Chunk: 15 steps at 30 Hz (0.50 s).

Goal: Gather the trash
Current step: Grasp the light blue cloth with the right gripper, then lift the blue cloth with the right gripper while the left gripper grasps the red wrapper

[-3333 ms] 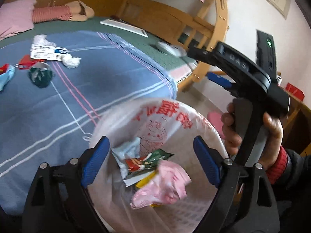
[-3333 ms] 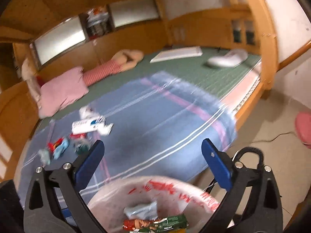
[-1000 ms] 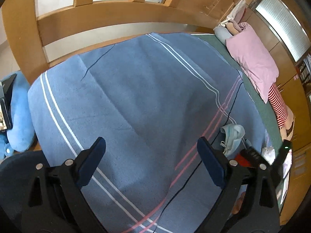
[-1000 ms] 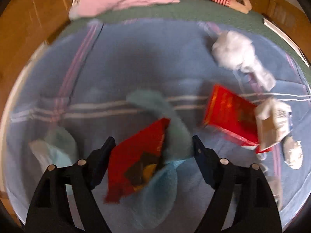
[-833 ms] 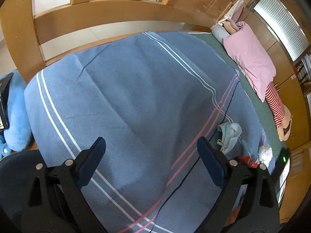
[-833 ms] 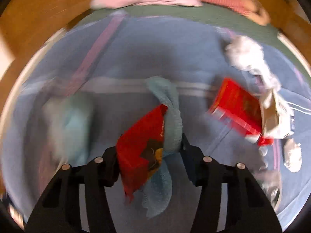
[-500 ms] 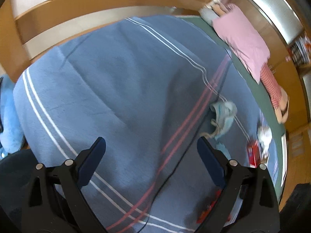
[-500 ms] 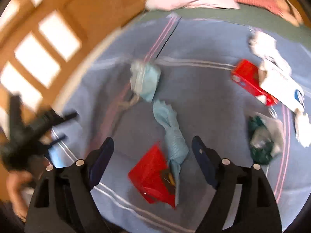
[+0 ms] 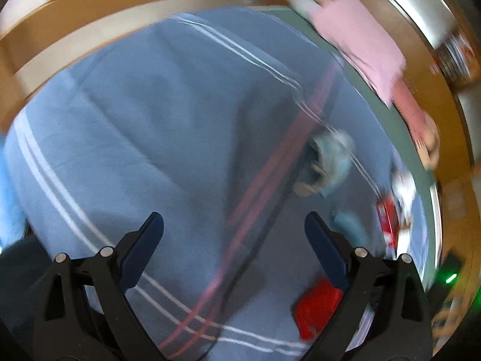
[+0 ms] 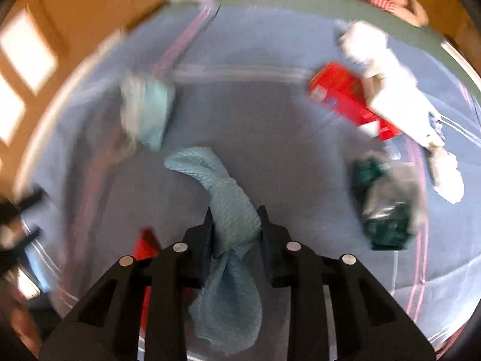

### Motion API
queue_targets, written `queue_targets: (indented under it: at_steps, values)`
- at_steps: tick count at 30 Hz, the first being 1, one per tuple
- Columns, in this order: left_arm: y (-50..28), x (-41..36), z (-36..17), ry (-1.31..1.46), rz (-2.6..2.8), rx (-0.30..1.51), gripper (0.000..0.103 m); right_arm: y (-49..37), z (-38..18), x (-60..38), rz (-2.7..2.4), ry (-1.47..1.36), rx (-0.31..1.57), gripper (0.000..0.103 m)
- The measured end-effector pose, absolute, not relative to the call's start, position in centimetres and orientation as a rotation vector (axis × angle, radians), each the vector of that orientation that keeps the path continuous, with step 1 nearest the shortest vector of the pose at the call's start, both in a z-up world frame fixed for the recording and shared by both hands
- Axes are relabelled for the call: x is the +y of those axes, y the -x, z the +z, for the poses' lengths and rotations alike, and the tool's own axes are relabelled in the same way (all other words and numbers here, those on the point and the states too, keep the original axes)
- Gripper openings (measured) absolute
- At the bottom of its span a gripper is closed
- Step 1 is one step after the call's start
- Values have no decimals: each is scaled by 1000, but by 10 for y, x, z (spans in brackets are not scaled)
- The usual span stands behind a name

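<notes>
My right gripper [image 10: 234, 219] is shut on a crumpled light blue paper towel [image 10: 228, 198] that hangs between its jaws above the blue striped blanket [image 10: 270, 120]. A red wrapper [image 10: 144, 243] lies just left of it. A face mask [image 10: 147, 108], a red box [image 10: 345, 99], a white box [image 10: 399, 105] and a green wrapper [image 10: 384, 204] lie on the blanket. My left gripper [image 9: 234, 240] is open and empty above the blanket, with the mask [image 9: 330, 156] and the red wrapper [image 9: 318, 307] to its right.
A pink pillow [image 9: 360, 36] lies at the head of the bed on a green sheet. The wooden bed frame [image 9: 90, 9] runs along the blanket's far edge. White crumpled tissue [image 10: 363, 39] lies beyond the red box.
My right gripper has closed on the blue paper towel, leaving the red wrapper on the blanket. My left gripper has swung so more trash shows on its right.
</notes>
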<state>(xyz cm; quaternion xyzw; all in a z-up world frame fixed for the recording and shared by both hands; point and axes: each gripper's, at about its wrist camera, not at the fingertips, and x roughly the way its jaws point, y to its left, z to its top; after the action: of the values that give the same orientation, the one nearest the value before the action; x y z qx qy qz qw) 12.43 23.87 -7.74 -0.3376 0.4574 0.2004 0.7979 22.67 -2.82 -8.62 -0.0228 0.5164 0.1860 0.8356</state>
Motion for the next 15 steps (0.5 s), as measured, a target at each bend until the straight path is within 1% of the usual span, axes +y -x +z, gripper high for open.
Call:
queue_targets:
  at_steps: [3, 6, 11, 15]
  values:
    - [-136, 215, -79, 697, 262, 1022, 95, -214, -52, -62, 321, -8, 967, 28]
    - [-142, 185, -81, 685, 115, 1046, 95, -198, -26, -101, 292, -72, 899, 28]
    - [-152, 123, -95, 552, 40, 1110, 95, -172, -16, -135, 271, -138, 879, 29]
    - [-165, 98, -110, 319, 108, 1195, 94, -146, -21, -152, 281, -172, 901, 29]
